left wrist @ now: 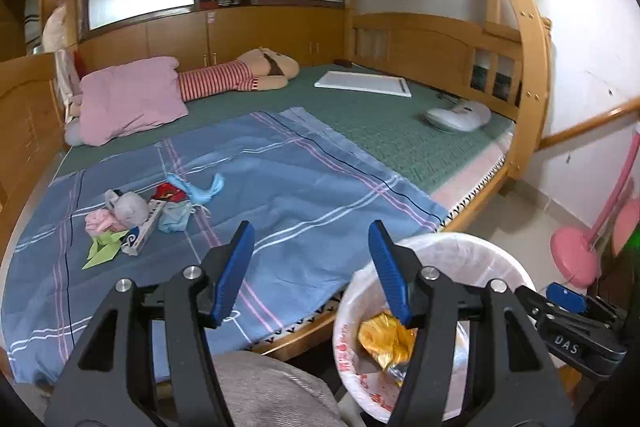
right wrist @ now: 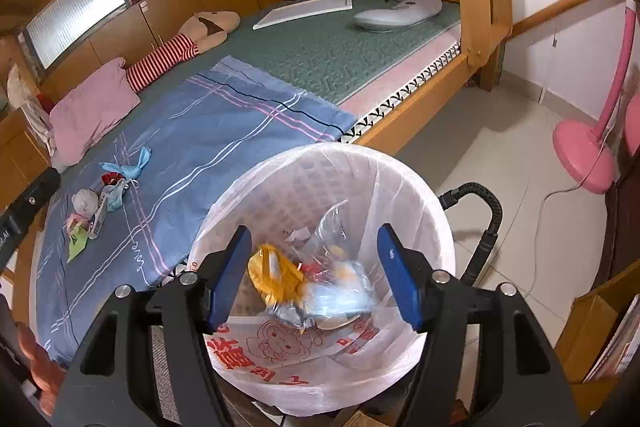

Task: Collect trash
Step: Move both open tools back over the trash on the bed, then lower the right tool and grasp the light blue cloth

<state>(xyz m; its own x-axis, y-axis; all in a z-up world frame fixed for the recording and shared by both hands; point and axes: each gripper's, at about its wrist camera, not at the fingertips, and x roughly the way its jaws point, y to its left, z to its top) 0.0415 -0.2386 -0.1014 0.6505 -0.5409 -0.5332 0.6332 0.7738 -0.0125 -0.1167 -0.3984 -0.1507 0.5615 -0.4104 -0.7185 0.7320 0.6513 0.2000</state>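
Note:
A small pile of trash (left wrist: 140,215) lies on the blue checked sheet (left wrist: 300,187) at the left: crumpled tissues, a green paper, a small box, blue and red scraps. The same trash pile (right wrist: 100,203) shows in the right wrist view. My left gripper (left wrist: 311,231) hangs open over the sheet's near edge, right of the pile, with nothing between its fingers. Beside the bed stands a white bin (right wrist: 420,195) lined with a printed bag. A yellow wrapper (right wrist: 276,275) and clear plastic lie inside it. My right gripper (right wrist: 315,231) stands open above the bin, holding nothing.
A pink pillow (left wrist: 128,99), a striped plush doll (left wrist: 240,75), a white board (left wrist: 364,83) and a white device (left wrist: 460,115) lie further back on the bed. A pink fan base (right wrist: 584,155) and a black hose (right wrist: 488,219) stand on the tiled floor.

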